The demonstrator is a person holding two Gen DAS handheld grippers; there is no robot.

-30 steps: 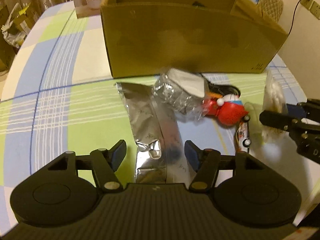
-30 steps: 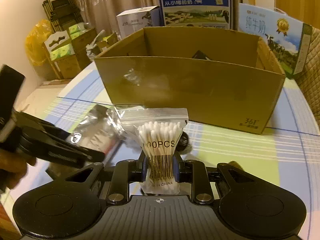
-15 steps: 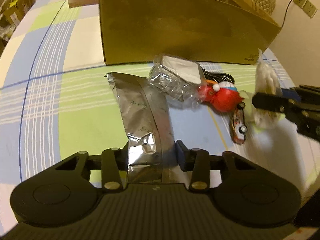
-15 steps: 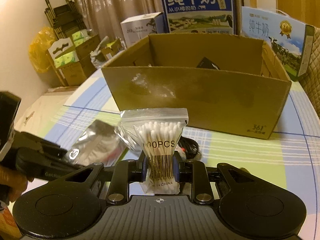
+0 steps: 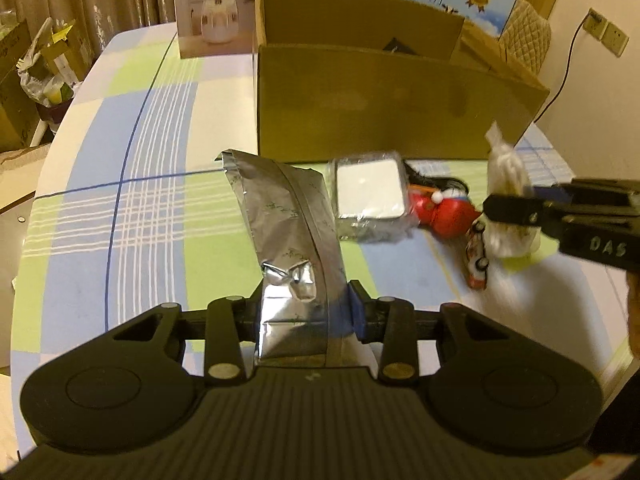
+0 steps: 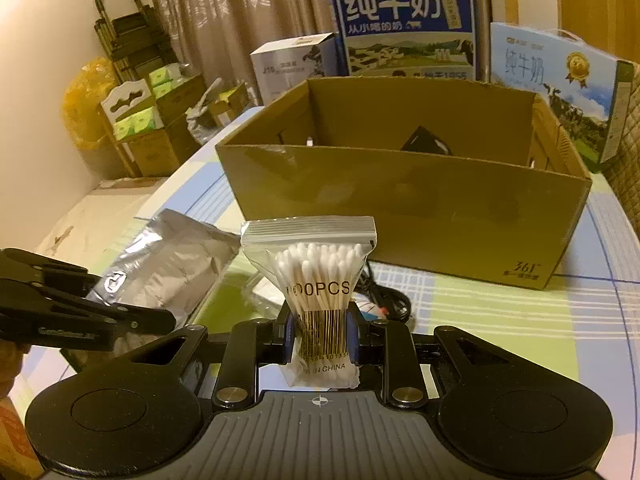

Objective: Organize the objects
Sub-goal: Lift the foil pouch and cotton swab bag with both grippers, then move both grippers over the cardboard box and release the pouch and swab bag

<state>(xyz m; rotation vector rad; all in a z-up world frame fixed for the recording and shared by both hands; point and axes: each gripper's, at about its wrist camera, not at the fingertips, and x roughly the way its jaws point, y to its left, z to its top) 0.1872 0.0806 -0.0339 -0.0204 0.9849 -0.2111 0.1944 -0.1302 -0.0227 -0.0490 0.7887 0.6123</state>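
Note:
My left gripper (image 5: 302,316) is shut on a silver foil pouch (image 5: 284,216) and holds it lifted and upright above the checked tablecloth. My right gripper (image 6: 320,334) is shut on a clear bag of cotton swabs (image 6: 316,272), held above the table; the bag also shows at the right of the left wrist view (image 5: 506,196). An open cardboard box (image 5: 392,108) stands behind, with a dark object inside (image 6: 424,142). The pouch also shows at the left of the right wrist view (image 6: 176,256).
On the cloth in front of the box lie a wrapped white square pack (image 5: 368,196), a red toy figure (image 5: 444,212), a small toy car (image 5: 478,260) and a black cable (image 6: 384,296). Milk cartons (image 6: 408,32) and a white product box (image 5: 212,8) stand behind.
My left gripper closed on the foil pouch and lifted it off the cloth. My right gripper kept hold of the swab bag and rose a little toward the box.

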